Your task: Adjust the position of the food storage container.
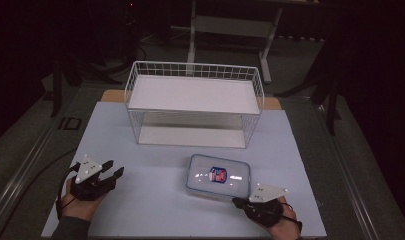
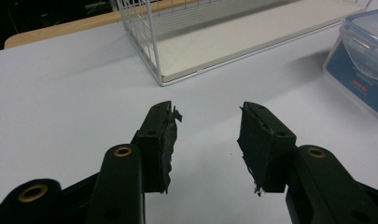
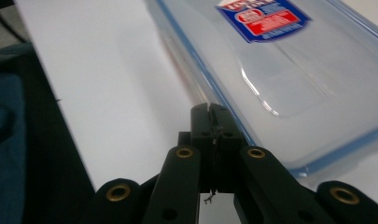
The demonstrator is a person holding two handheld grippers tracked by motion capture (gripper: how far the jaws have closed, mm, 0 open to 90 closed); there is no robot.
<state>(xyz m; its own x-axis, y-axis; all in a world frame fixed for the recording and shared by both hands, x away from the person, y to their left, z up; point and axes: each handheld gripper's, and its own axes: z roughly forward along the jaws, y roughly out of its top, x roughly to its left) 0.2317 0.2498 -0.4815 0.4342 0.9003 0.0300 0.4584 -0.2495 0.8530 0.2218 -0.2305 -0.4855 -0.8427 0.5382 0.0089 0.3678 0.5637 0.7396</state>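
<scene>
Covering most of the counter [image 1: 155, 200] is a white sheet, and at its far side stands a white wire rack [image 1: 194, 102] with two shelves, both bare. Nearer the person, right of centre, a clear lidded food container [image 1: 218, 176] with a blue seal and a red-and-blue label lies flat on the sheet, well apart from the rack. The right hand-held gripper [image 1: 238, 202] sits at the container's near right corner; in the right gripper view its jaws are pressed together with nothing between them, tips just beside the container's [image 3: 289, 70] blue-edged rim. Whether they touch the rim I cannot tell. The left hand-held gripper [image 1: 114, 169] rests over bare sheet to the left, well apart from the container, jaws parted and holding nothing.

The work in hand looks like an approach to the container, probably to lift it toward the rack. With jaws shut no grip is possible, so the right one should spread wide before closing over the rim or a short side. A box this broad would ride steadier with the left coming in on the opposite side, kept level.
</scene>
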